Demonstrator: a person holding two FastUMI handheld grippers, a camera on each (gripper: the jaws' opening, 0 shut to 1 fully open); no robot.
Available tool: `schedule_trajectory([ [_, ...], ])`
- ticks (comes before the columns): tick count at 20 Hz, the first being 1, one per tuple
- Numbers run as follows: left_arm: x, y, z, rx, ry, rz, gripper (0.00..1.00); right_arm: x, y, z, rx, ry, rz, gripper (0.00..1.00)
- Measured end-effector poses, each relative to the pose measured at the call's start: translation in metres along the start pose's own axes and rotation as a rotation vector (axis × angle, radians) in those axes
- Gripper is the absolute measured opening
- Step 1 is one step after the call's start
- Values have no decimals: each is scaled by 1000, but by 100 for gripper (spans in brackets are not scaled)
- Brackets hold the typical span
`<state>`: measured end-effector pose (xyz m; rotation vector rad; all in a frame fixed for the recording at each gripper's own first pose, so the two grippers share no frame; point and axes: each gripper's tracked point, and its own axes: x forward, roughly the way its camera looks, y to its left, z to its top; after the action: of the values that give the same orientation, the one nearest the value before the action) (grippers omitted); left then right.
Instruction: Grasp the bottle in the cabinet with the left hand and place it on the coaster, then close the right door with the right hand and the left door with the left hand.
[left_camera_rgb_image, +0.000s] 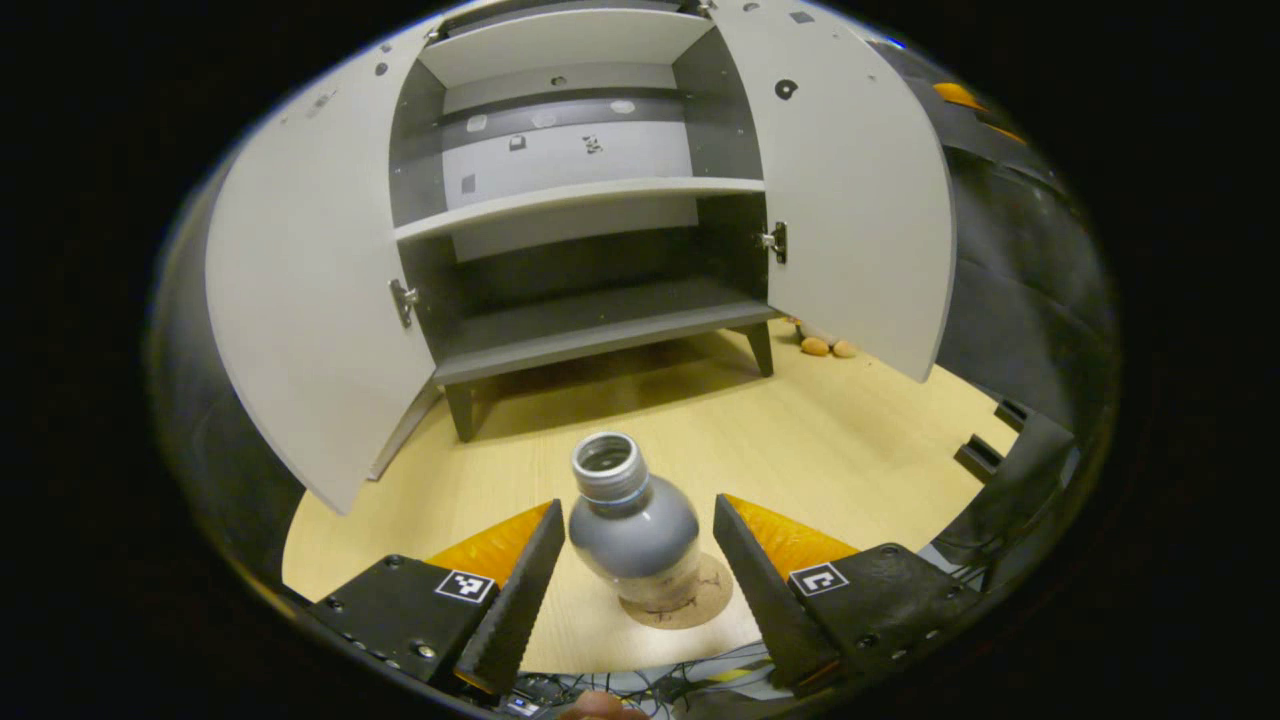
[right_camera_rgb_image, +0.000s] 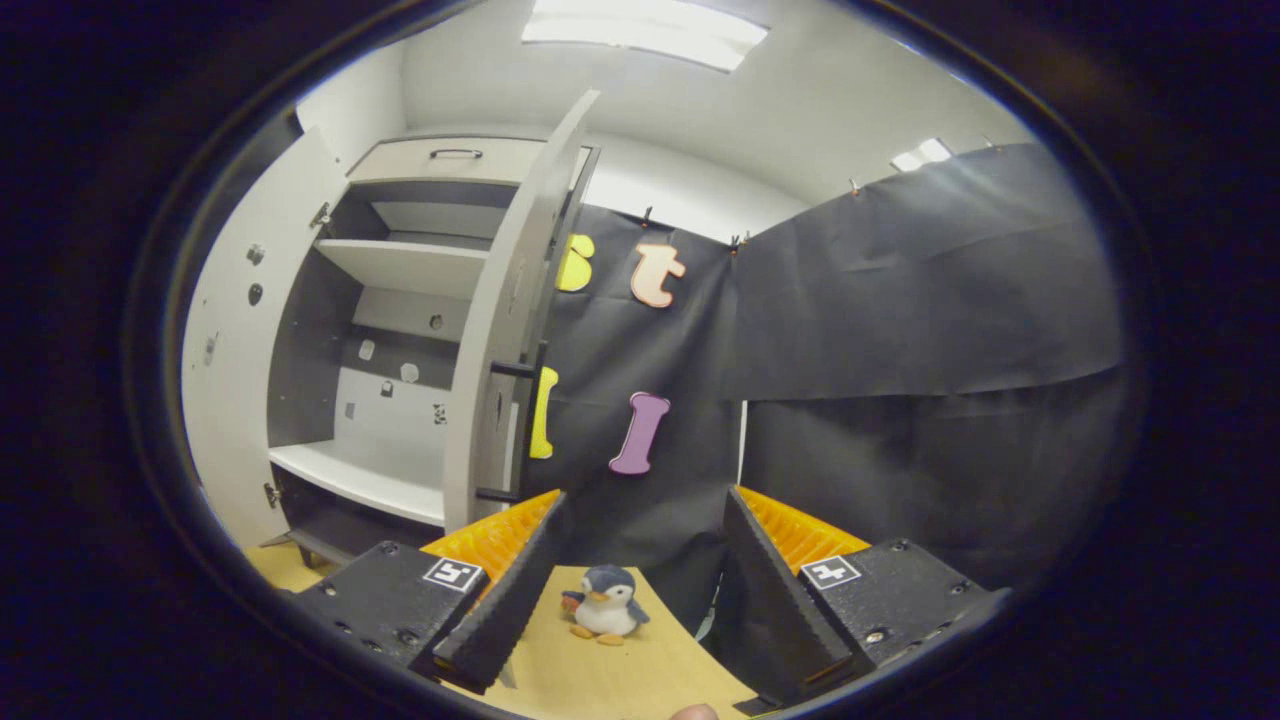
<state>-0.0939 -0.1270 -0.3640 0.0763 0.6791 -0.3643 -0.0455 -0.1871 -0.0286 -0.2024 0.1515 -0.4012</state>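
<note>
Bottle (left_camera_rgb_image: 633, 525): a grey bottle with a threaded, uncapped neck is standing on the coaster, between the left gripper's fingers; it is appearing tilted in the left gripper view, though the lens may be bending it.
Coaster (left_camera_rgb_image: 690, 598): a round cork disc is lying on the table, its edge showing from under the bottle's base on the right and front.
Left gripper (left_camera_rgb_image: 638, 545): the fingers are standing spread wide, one on each side of the bottle, with a gap showing between each pad and the bottle; nothing is being held.
Right gripper (right_camera_rgb_image: 640, 555): the fingers are standing spread wide with nothing between them, pointing toward the booth's black cloth wall (right_camera_rgb_image: 900, 330).
Cabinet (left_camera_rgb_image: 580, 210): a grey cabinet on short legs is standing at the far side of the table, both doors hanging open; its shelves are showing bare in the left gripper view.
Left door (left_camera_rgb_image: 310, 290): swung outward, inner face turning toward the camera.
Right door (left_camera_rgb_image: 850, 200): swung outward; in the right gripper view it is showing edge-on just left of the gripper's line.
Table (left_camera_rgb_image: 850, 440): a light wooden top is carrying the cabinet, the coaster and the bottle.
Toy penguin (right_camera_rgb_image: 604, 603): a small plush penguin is sitting on the table beyond the right gripper's fingers, near the cloth wall.
</note>
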Motion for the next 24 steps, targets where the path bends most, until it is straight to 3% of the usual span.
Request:
schedule_trajectory([
  [5,-12,5,47,-37,-82,36,92,23,6,10,-15,-21,26,100],
  [13,-36,36,101,-117,-172,100,92,58,21,7,57,14,97,100],
  [24,-69,101,117,-138,-213,256,92,64,37,9,50,22,140,96],
])
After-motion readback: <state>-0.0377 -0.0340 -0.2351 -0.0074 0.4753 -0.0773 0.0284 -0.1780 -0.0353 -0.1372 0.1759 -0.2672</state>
